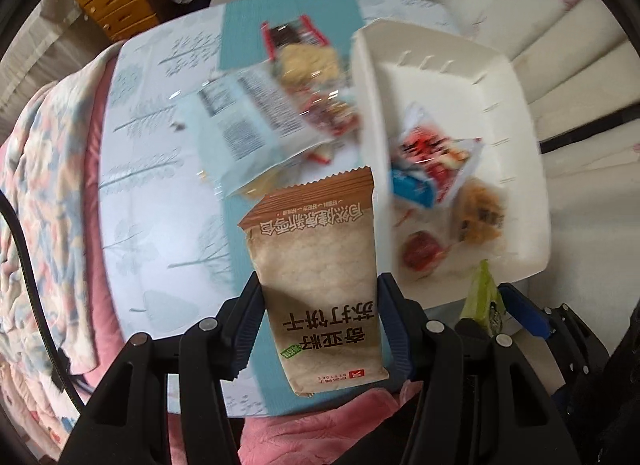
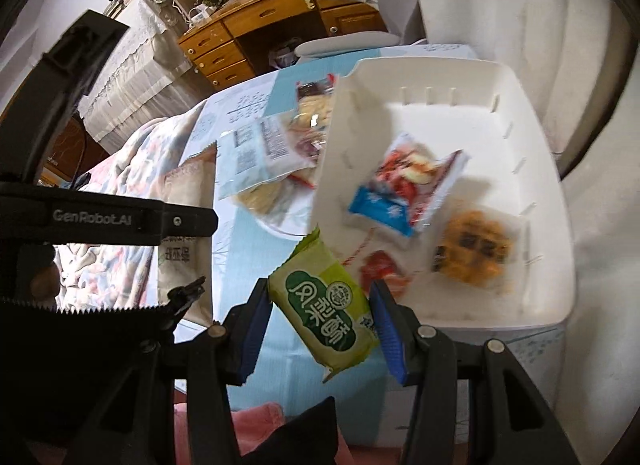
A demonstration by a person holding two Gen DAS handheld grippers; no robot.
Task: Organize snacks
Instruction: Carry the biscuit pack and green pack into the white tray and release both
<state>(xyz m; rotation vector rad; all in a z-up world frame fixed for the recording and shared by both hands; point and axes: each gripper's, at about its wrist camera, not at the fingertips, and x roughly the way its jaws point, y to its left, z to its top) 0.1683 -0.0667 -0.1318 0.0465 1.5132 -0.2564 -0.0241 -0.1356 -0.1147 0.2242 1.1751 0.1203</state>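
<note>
My left gripper (image 1: pixel 320 329) is shut on a brown soda cracker packet (image 1: pixel 320 265) and holds it above the table, left of the white bin (image 1: pixel 520 113). My right gripper (image 2: pixel 320 325) is shut on a green pineapple cake packet (image 2: pixel 324 305), held at the near left corner of the white bin (image 2: pixel 540 169). The green packet (image 1: pixel 482 297) also shows at the right in the left wrist view. In the bin lie a red and blue packet (image 2: pixel 404 185), a waffle snack (image 2: pixel 476 249) and a small red packet (image 2: pixel 380 269). The brown packet (image 2: pixel 184 233) shows at the left.
A pile of loose snack packets (image 1: pixel 276 105) lies on the table (image 1: pixel 160 193) left of the bin. A patterned quilt (image 1: pixel 44 169) hangs at the left. A wooden desk (image 2: pixel 260 37) and a chair (image 2: pixel 344 41) stand behind. A white sofa (image 1: pixel 580 45) is at the right.
</note>
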